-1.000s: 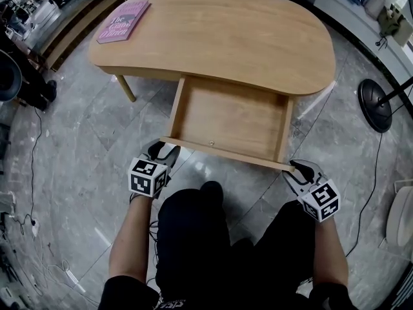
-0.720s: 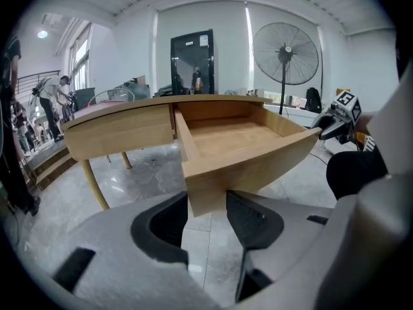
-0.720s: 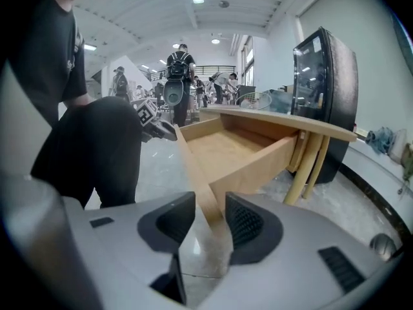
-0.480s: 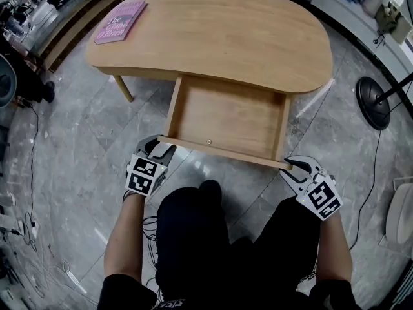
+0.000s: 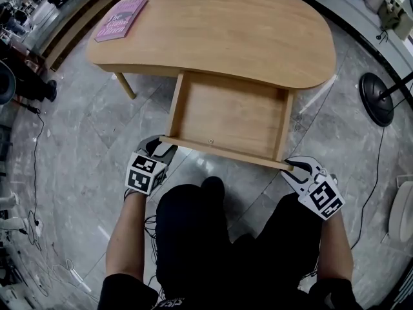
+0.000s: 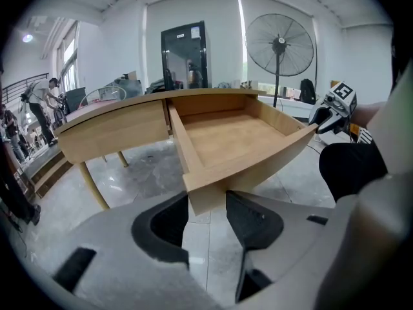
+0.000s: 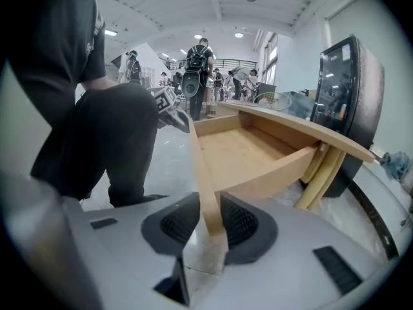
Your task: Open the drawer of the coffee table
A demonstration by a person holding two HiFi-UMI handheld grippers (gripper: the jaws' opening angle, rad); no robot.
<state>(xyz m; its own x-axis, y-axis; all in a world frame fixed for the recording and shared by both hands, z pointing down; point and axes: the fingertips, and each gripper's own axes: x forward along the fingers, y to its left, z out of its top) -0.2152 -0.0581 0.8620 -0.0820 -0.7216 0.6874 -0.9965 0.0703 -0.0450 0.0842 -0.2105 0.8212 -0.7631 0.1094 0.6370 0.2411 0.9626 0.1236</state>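
Note:
The light wood coffee table [image 5: 213,31] has its drawer [image 5: 226,112] pulled out toward me, and nothing lies in it. My left gripper [image 5: 161,149] is at the drawer's front left corner. In the left gripper view that corner [image 6: 205,196] sits between the pads, and the left gripper [image 6: 206,217] is shut on it. My right gripper [image 5: 293,168] is at the front right corner. There the thin front panel [image 7: 201,166] runs between the pads. The right gripper [image 7: 210,226] has just been closing and now presses on the panel from both sides.
A pink book [image 5: 120,19] lies on the table's far left corner. A round black fan base [image 5: 377,99] stands on the floor to the right, and cables [image 5: 32,173] trail at the left. My dark-trousered legs [image 5: 200,237] are just behind the drawer front.
The right gripper has rolled slightly and shifted a little at the drawer's right corner. The left gripper and the drawer stay where they were.

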